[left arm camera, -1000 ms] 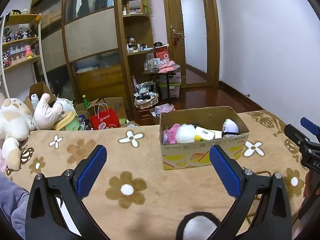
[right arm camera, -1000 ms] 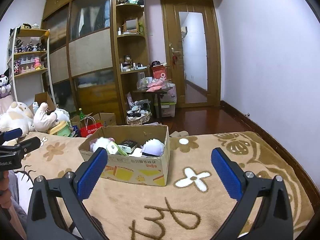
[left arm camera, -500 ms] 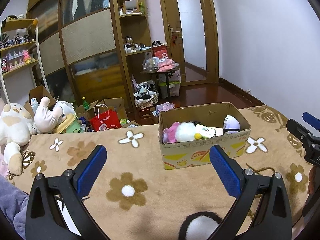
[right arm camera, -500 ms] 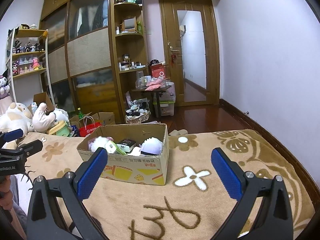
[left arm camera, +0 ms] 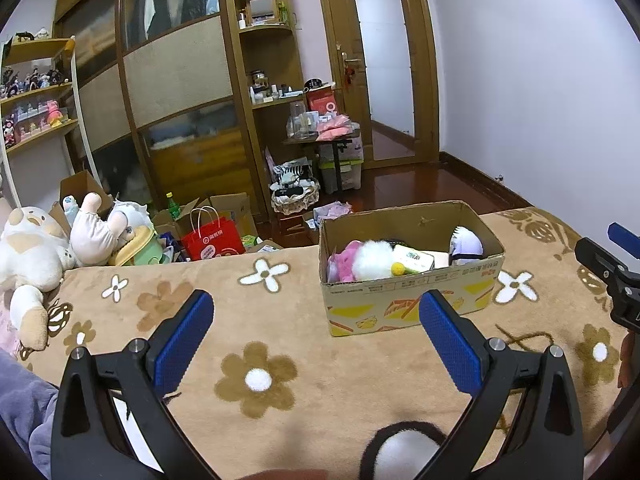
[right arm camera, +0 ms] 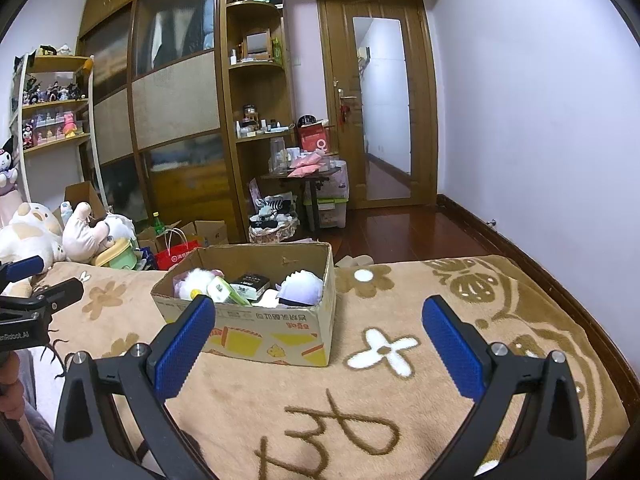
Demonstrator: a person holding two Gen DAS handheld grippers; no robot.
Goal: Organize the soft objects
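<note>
A cardboard box (left arm camera: 412, 306) (right arm camera: 256, 336) stands on the brown flowered blanket (left arm camera: 280, 344). Inside it lie a pink and white fluffy toy (left arm camera: 362, 260), a white and lilac plush (left arm camera: 466, 244) (right arm camera: 302, 288) and small packets (right arm camera: 224, 290). My left gripper (left arm camera: 316, 328) hovers open above the blanket, left of and nearer than the box, nothing between its blue pads. My right gripper (right arm camera: 318, 334) is open too, with the box just ahead on its left. Large plush animals (left arm camera: 36, 248) (right arm camera: 32, 236) sit at the blanket's far left.
Beyond the blanket's far edge the wooden floor holds a red paper bag (left arm camera: 212, 238), open cartons, a basket (left arm camera: 294, 196) and a small cluttered table (right arm camera: 304, 176). A tall wardrobe and a door fill the back wall. A sleeve (left arm camera: 20, 408) shows at lower left.
Both views have lifted and pulled back slightly, so the box sits a little lower in each frame. Both grippers stay open, and nothing on the blanket has moved.
</note>
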